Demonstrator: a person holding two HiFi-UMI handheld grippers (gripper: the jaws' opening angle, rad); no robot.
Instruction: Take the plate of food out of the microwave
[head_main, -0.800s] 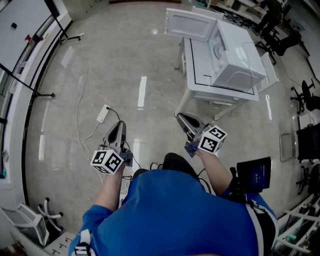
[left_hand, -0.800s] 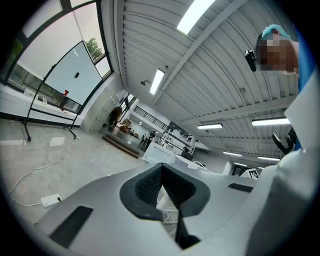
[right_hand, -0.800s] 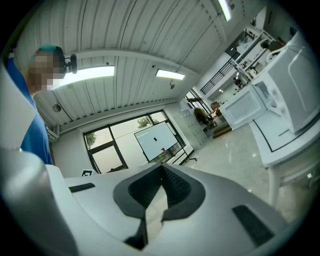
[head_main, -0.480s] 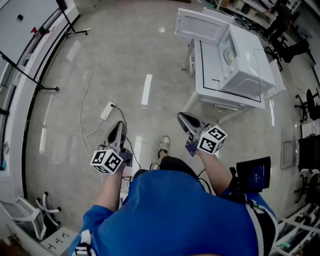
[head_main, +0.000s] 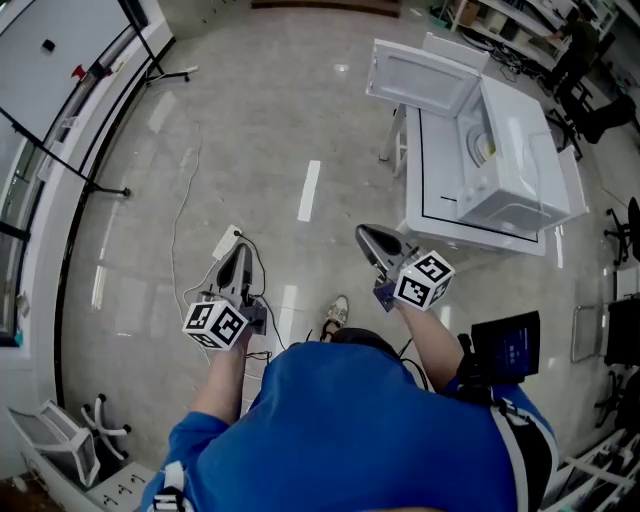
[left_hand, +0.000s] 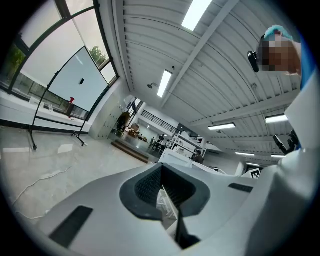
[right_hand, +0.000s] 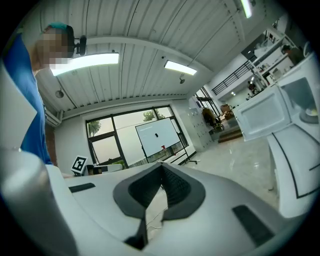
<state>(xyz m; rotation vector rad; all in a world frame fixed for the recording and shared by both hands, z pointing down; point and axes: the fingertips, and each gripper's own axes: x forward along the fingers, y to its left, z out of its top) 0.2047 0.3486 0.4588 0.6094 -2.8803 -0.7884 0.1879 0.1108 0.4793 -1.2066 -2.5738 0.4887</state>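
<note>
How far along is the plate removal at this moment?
Done: the microwave door is open, with the plate of food showing inside. In hand: nothing; the left tool and right tool are both shut and empty, well short of the table. Left: reach in, grip the plate, lift it out.

Plate (head_main: 483, 148) inside microwave (head_main: 522, 170), on table (head_main: 434, 180)

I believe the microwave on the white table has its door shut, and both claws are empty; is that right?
Not quite: the head view shows the door of the microwave swung open. The microwave does sit on the white table, and the left claw and right claw are empty.
</note>
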